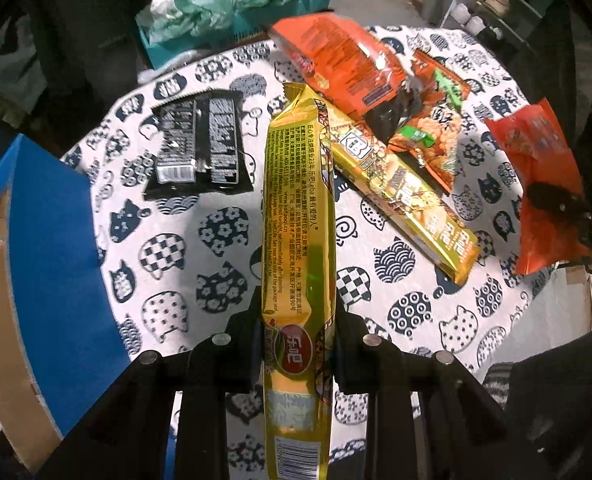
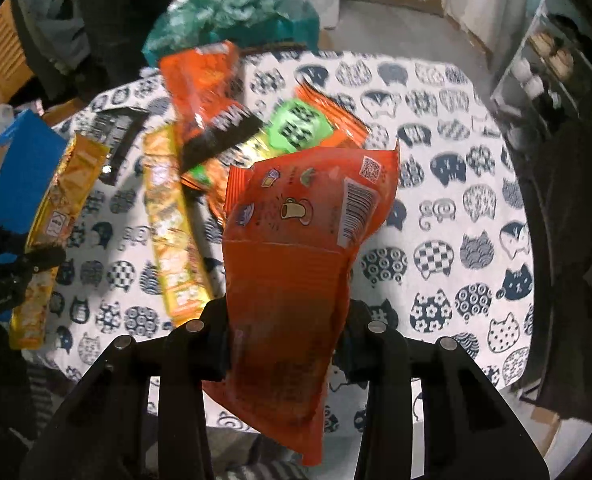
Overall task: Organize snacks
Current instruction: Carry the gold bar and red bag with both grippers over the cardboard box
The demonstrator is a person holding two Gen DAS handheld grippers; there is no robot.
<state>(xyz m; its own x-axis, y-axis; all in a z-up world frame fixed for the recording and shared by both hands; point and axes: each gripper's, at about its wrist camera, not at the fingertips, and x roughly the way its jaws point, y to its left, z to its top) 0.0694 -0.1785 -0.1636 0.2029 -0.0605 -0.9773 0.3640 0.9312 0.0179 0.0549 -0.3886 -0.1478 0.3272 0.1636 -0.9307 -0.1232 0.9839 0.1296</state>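
My left gripper (image 1: 298,320) is shut on a long gold snack pack (image 1: 298,208) and holds it above the cat-print tablecloth (image 1: 200,240). It also shows in the right wrist view (image 2: 62,200), at the left. My right gripper (image 2: 286,320) is shut on an orange snack bag (image 2: 296,248), held above the table; it shows at the right of the left wrist view (image 1: 540,184). On the table lie a second gold pack (image 1: 408,192), a black packet (image 1: 200,144), an orange bag with a black end (image 1: 348,64) and an orange-green bag (image 1: 436,128).
A blue cardboard box (image 1: 52,240) stands open at the table's left edge. A teal bin with crumpled plastic (image 1: 232,8) sits behind the table. A white shelf unit (image 1: 492,0) stands at the back right.
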